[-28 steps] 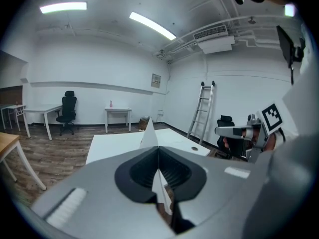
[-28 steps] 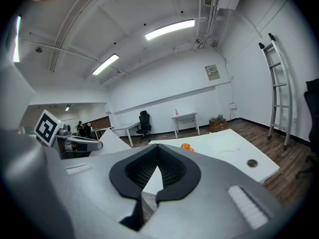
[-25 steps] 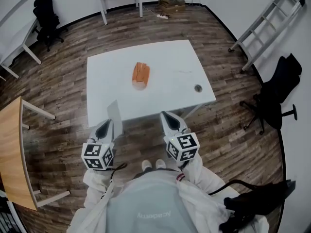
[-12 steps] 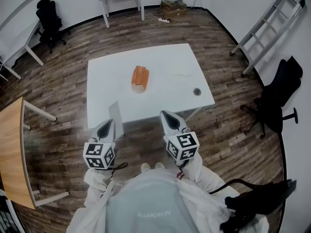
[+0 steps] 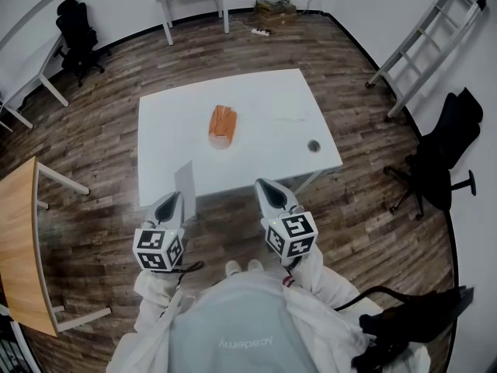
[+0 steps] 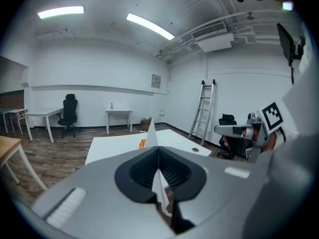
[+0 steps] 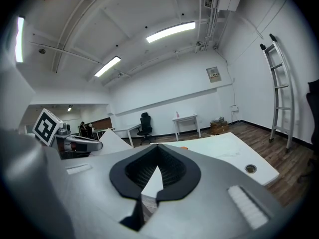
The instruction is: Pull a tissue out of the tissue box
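Holding white tissue (image 5: 185, 182) pinched in closed left gripper (image 5: 175, 196) at lower left, with right gripper (image 5: 261, 183) jaws together on nothing at lower centre, orange tissue box (image 5: 223, 124) above on white table (image 5: 272, 103), well apart

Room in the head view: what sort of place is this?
Probably a sparse office or workroom: a plain white table, a black office chair and a leaning ladder on wood-look flooring.

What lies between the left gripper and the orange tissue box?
In the head view, only the tissue clamped in the left gripper, then bare white table up to the tissue box.
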